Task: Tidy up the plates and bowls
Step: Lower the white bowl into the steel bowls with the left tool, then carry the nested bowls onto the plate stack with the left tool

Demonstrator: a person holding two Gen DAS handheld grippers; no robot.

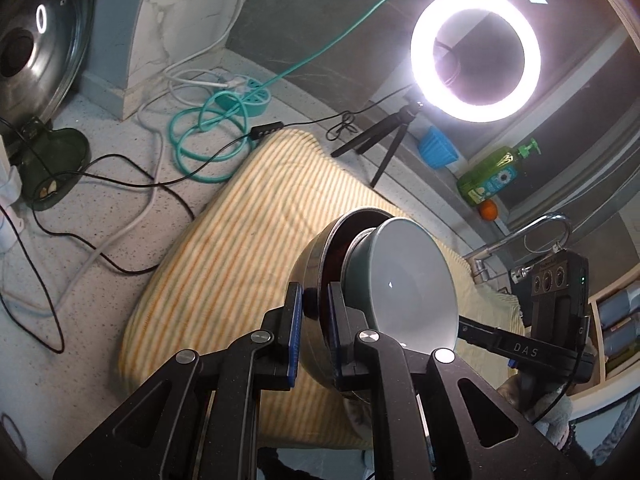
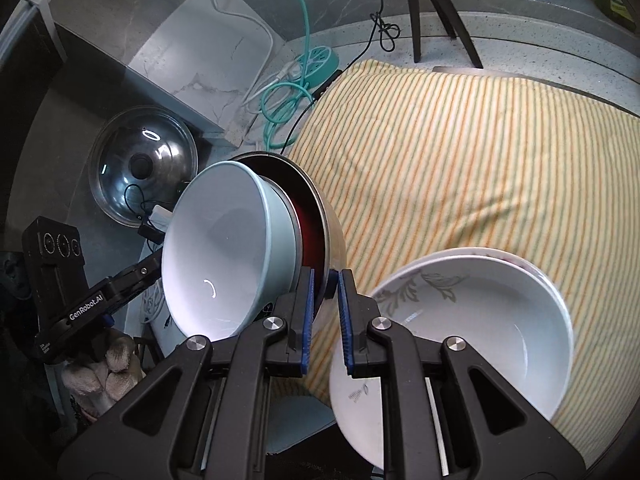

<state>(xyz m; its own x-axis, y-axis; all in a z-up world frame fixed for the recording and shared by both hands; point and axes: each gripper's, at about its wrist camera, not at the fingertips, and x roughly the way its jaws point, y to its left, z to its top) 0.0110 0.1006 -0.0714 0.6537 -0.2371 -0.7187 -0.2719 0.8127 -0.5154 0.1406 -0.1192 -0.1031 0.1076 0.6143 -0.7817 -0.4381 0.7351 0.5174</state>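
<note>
A steel bowl [image 1: 308,268] with a dark red inside holds a teal bowl [image 1: 412,284] whose inside is white. The pair hangs tilted above the striped cloth [image 1: 240,240]. My left gripper [image 1: 315,332] is shut on the steel bowl's rim. In the right wrist view my right gripper [image 2: 327,312] is shut on the opposite rim of the same steel bowl [image 2: 334,232], with the teal bowl [image 2: 216,248] to its left. A white bowl [image 2: 500,320] rests on a leaf-patterned plate [image 2: 408,292] on the cloth at lower right.
A ring light [image 1: 476,56] on a small tripod [image 1: 380,140] stands behind the cloth. Coiled teal and black cables [image 1: 208,136] lie on the counter, and a steel pan lid [image 2: 144,164] leans at the left. A green soap bottle [image 1: 492,176] and a faucet [image 1: 532,232] are at the right.
</note>
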